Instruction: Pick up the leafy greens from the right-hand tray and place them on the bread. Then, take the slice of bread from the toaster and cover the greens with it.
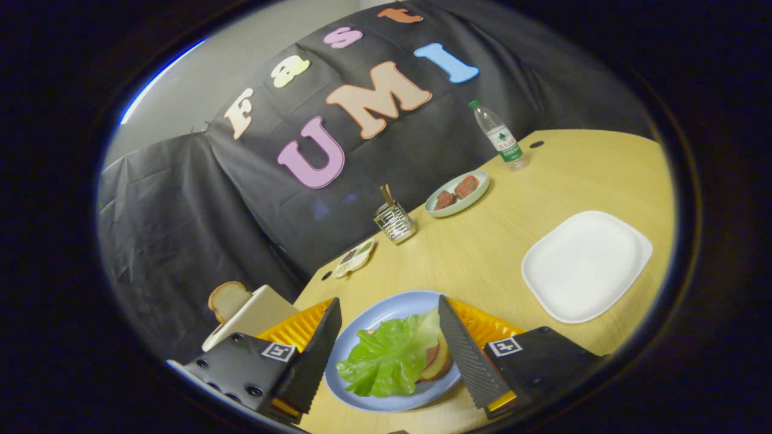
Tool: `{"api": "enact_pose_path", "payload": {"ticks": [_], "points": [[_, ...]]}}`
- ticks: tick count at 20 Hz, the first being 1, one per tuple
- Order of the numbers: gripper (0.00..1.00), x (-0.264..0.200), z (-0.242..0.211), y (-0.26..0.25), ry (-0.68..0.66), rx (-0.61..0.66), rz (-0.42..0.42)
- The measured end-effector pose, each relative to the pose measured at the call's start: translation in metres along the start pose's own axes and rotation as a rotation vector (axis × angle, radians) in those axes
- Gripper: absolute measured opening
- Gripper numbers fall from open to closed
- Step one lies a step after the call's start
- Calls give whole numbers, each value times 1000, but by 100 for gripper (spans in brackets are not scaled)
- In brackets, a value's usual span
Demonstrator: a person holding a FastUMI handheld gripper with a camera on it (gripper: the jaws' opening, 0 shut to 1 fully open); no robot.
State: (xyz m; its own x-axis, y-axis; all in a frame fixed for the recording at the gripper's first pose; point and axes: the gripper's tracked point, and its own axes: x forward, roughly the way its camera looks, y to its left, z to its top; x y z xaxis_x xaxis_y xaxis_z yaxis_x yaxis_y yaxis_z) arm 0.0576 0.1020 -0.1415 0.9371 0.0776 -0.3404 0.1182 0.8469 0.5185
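The gripper (386, 337) is hovering with its fingers spread wide apart and gripping nothing. Between them, on the blue plate (374, 322), the leafy greens (389, 358) are lying flat over the bread (437, 361), whose edge is peeking out beside the right finger. So the first half of the task looks done (judging from how the leaf is sitting).

The step in hand is likely the second slice. That slice of bread (226, 299) is standing upright in the toaster (256, 316), just beyond the left finger and beside the plate. To do it well, the person should be swinging the fingers left, keeping them open, and closing on the flat faces of the slice above the slot, then lifting straight up so it is not catching on the toaster.

Farther out on the wooden table (476, 253) are sitting an empty white plate (585, 265), a metal holder (395, 222), a small dish of meat pieces (456, 193) and a water bottle (497, 135), all well apart from the work.
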Motion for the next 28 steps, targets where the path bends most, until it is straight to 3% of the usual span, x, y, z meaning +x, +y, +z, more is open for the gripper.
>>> {"api": "enact_pose_path", "payload": {"ticks": [4, 9, 21, 28], "points": [[100, -12, 18, 6, -46, -117, -5], [100, -27, 24, 36, -56, -231, 50], [100, -52, 1, 190, 16, -381, 334], [99, -41, -20, 266, 107, -359, 436]]}}
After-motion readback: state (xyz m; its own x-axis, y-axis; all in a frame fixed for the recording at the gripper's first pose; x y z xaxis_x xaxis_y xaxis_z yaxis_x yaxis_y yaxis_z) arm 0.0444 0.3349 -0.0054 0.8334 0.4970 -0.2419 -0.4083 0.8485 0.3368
